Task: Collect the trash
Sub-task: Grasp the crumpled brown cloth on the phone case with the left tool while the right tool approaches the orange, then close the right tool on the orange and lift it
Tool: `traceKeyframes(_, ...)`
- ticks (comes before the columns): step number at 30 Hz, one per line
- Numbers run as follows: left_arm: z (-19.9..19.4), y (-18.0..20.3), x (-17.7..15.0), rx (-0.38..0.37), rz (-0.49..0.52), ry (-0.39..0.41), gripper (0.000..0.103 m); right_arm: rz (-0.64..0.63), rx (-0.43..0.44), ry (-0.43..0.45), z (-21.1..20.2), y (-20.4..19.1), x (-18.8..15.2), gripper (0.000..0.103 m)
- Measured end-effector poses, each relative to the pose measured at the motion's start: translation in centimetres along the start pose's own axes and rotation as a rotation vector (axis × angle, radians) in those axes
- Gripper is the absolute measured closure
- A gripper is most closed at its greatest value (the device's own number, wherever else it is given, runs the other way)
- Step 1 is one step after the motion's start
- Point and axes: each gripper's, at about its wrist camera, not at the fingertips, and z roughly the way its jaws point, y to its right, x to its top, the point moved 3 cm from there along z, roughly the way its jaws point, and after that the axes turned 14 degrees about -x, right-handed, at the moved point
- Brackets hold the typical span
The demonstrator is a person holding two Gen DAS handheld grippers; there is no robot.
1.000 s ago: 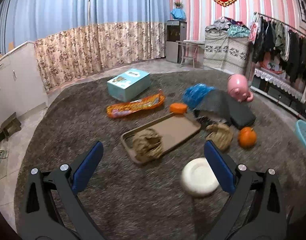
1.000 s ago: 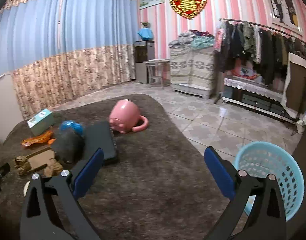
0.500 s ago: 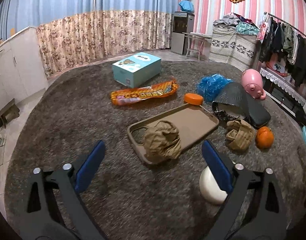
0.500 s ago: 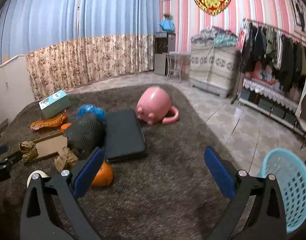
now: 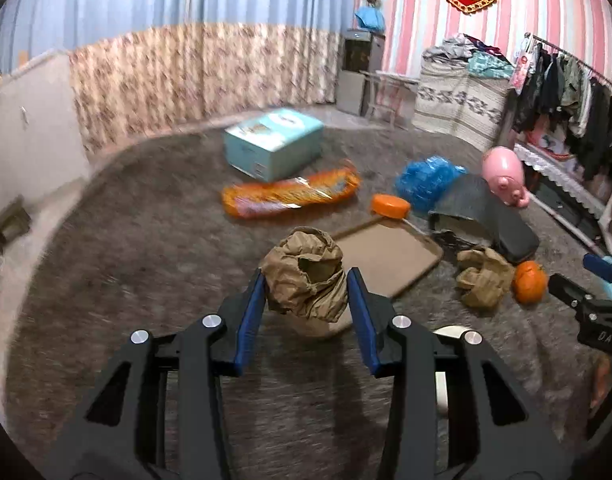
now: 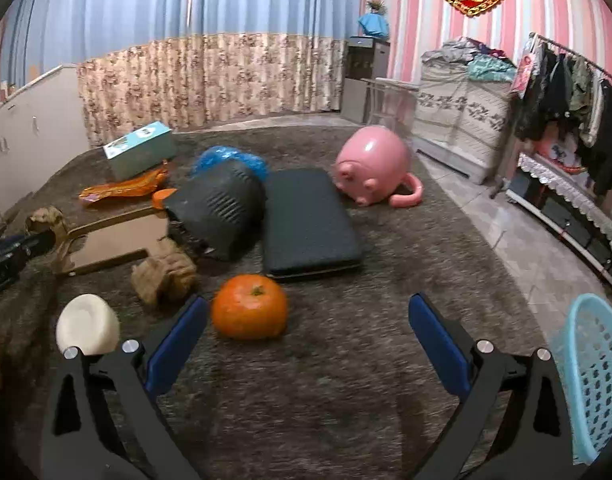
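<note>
The left gripper (image 5: 306, 280) has just been closing, its 2 pads clamping a crumpled paper ball (image 5: 306, 276) at the brown tray's (image 5: 389, 254) near end, hiding that rim. The right gripper (image 6: 306, 330) gapes wide, holding nothing, over the carpet (image 6: 345, 380). The basket (image 6: 597, 380) is cut off at the right edge. Farther things blur.

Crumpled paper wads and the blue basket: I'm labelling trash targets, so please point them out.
held paper wad (image 5: 306, 276), left wrist view, its creased front.
loose paper wad (image 6: 164, 274), right wrist view, its middle.
blue basket (image 6: 597, 376), right wrist view, its mesh wall.
</note>
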Motion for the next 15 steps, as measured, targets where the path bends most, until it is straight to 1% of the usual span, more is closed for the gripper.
traceKeyframes(2, -0.8, -0.9, -0.2, 0.035, 0.006, 0.008, 0.063, -0.004, 0.007, -0.007, 0.2, -0.3, -0.1, 0.005)
traceKeyframes(4, -1.1, -2.0, -0.6, 0.048, -0.019, 0.007, 0.063, 0.0, 0.01, -0.019, 0.5, -0.5, -0.1, 0.005)
traceKeyframes(7, -0.7, -3.7, -1.1, 0.028, -0.101, -0.014, 0.063, 0.016, 0.026, -0.048, 1.3, -0.5, 0.0, 0.006)
traceKeyframes(9, -0.4, -4.1, -1.2, 0.023, -0.123, -0.017, 0.063, 0.021, 0.037, -0.067, 1.8, -0.7, -0.1, 0.007)
traceKeyframes(11, 0.0, -4.0, -1.1, 0.023, -0.122, -0.022, 0.063, 0.006, 0.053, -0.083, 2.2, -1.4, -0.2, 0.021)
traceKeyframes(15, 0.2, -3.7, -1.2, 0.029, -0.096, -0.031, 0.063, -0.039, 0.081, -0.102, 2.7, -2.6, -0.5, 0.033)
